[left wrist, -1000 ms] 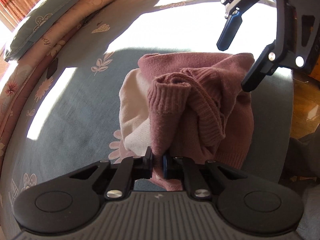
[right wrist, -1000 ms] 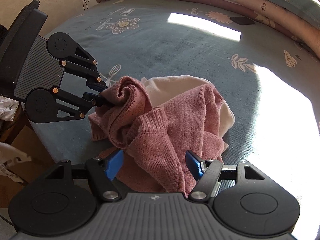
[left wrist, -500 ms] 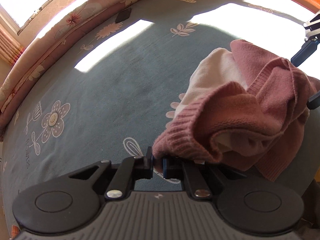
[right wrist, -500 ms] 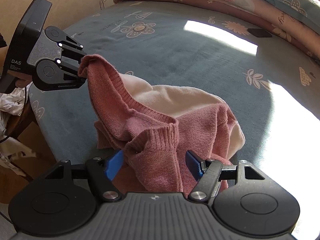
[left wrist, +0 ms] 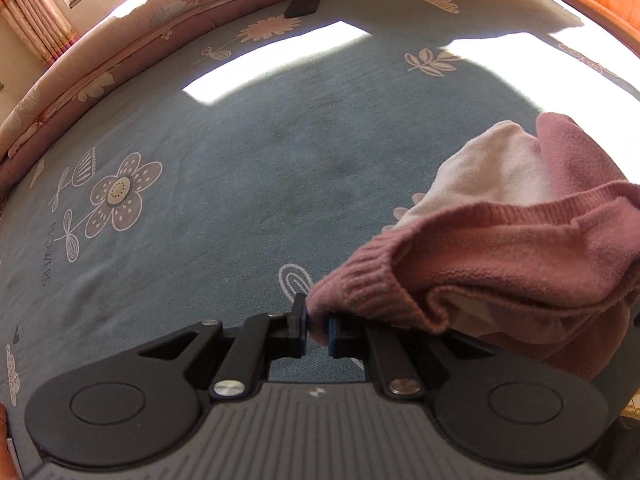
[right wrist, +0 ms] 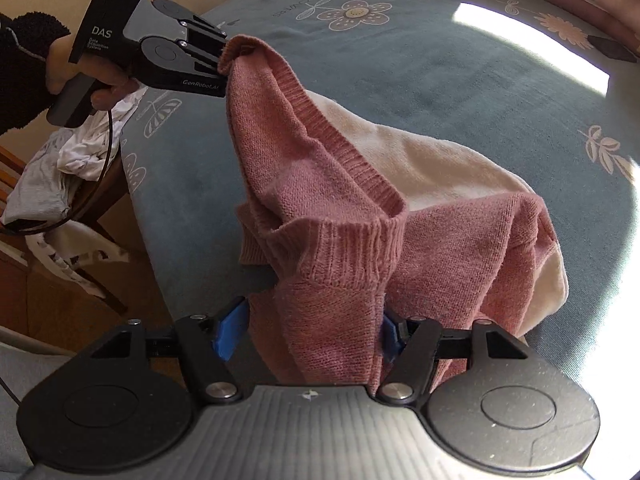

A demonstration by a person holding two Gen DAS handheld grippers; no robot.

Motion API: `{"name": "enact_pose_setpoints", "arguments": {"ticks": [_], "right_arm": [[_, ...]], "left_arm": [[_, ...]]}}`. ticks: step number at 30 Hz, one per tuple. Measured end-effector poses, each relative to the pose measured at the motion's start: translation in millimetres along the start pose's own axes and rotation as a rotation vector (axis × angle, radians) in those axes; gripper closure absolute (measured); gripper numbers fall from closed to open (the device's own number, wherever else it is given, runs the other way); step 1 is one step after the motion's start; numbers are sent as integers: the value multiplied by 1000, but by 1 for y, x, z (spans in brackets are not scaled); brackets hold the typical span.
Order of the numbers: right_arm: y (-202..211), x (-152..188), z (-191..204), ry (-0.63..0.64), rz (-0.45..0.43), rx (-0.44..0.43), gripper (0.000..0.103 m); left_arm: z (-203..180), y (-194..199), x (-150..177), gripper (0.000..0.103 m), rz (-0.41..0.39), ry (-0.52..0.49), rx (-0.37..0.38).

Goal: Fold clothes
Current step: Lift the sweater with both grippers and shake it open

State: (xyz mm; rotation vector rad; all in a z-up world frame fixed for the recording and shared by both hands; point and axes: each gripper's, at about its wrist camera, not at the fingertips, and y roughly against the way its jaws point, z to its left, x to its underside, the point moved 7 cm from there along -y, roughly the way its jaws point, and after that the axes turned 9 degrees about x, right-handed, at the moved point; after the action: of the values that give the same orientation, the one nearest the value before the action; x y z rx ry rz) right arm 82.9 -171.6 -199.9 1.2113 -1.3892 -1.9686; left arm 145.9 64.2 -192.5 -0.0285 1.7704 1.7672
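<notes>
On the far left of the right wrist view, a pile of pale laundry [right wrist: 60, 176] is lying on a wooden chair beside the bed [right wrist: 460, 92], whose blue-grey cover is printed with flowers. Just right of that, a bare hand [right wrist: 68, 68] in a dark fleecy sleeve is holding the left gripper [right wrist: 222, 68], whose fingers are pinched tight on the ribbed edge of the pink sweater [right wrist: 328, 216] and are holding that edge up above the bed. From there the sweater is draping down and rightward onto a cream garment [right wrist: 436, 168] that is lying under it on the cover. Near the bottom centre, the right gripper [right wrist: 308, 332] is sitting with its blue-padded fingers [right wrist: 228, 332] spread wide on either side of a hanging fold of the sweater, gripping nothing. At the upper right, a small dark object [right wrist: 612, 50] is resting on the bed near a flowered quilt.
</notes>
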Motion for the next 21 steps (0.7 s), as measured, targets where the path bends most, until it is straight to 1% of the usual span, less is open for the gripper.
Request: {"name": "enact_pose_setpoints", "arguments": {"ticks": [1, 2, 3, 7, 10, 14, 17, 21], "right_arm": [[-5, 1, 1, 6, 26, 14, 55], [-7, 1, -1, -15, 41, 12, 68], [-7, -1, -4, -49, 52, 3, 72], [-7, -5, -15, -152, 76, -16, 77], [-5, -5, -17, -178, 93, -11, 79], [0, -6, -20, -191, 85, 6, 82], [8, -10, -24, -209, 67, 29, 83], [33, -15, -35, -223, 12, 110, 84]], "left_arm": [[0, -2, 0, 94, 4, -3, 2], [0, -5, 1, 94, 13, -8, 2], [1, -7, 2, 94, 19, -9, 2], [4, -10, 6, 94, 38, 14, 17], [3, -13, 6, 94, 49, 9, 19], [4, -12, 3, 94, 53, 14, 26], [4, -7, -1, 94, 50, 11, 42], [1, 5, -9, 95, 38, -5, 85]]}}
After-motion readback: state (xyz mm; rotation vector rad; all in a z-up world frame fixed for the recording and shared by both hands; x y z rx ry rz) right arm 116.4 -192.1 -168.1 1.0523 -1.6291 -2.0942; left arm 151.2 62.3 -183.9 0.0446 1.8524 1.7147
